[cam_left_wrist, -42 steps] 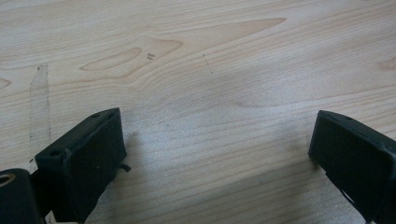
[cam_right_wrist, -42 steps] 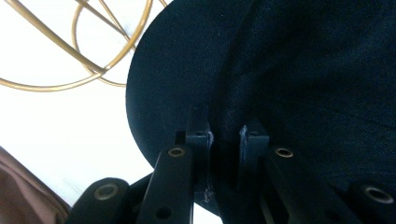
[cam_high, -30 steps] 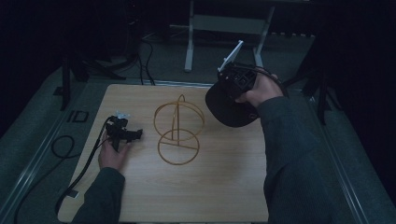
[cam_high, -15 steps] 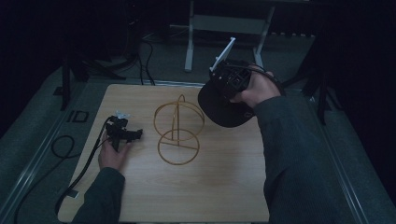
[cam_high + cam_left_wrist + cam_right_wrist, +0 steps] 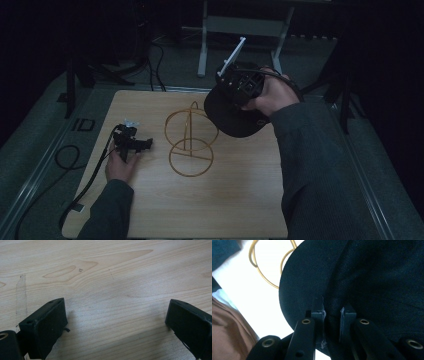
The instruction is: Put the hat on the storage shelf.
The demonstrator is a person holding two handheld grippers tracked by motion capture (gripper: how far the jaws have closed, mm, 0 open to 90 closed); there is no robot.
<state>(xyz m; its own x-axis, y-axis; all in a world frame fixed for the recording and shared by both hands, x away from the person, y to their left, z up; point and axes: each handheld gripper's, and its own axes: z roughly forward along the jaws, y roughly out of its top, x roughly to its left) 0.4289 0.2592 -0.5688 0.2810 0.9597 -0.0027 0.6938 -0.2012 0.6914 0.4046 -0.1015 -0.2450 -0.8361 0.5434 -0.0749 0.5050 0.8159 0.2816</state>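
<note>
We see the gold wire stand (image 5: pixel 190 140) blocking the middle of the table (image 5: pixel 235 200), the black cap (image 5: pixel 235 112) hanging just beside it; bare wood lies open nearer us.

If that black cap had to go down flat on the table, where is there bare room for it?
The widest bare wood is the near part of the table, between the two sleeves and in front of the gold wire stand. The far-left corner is bare too. It is crowded mid-table: the stand, the left tool beside it, and the right tool holding the cap above its right side.
</note>
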